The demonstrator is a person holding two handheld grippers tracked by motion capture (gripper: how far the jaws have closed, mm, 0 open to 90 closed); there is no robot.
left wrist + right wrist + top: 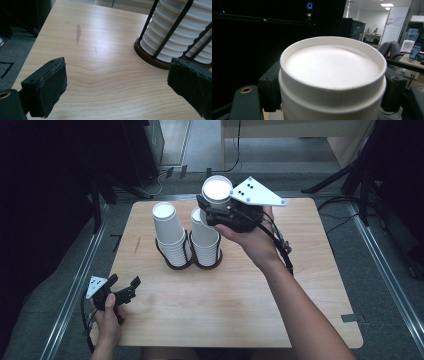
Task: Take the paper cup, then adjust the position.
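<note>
Paper cup upside down, axis near upright, in clamped right gripper; left gripper agape.

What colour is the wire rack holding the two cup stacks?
Black wire on a dark brown base, clearest in the left gripper view.
</note>
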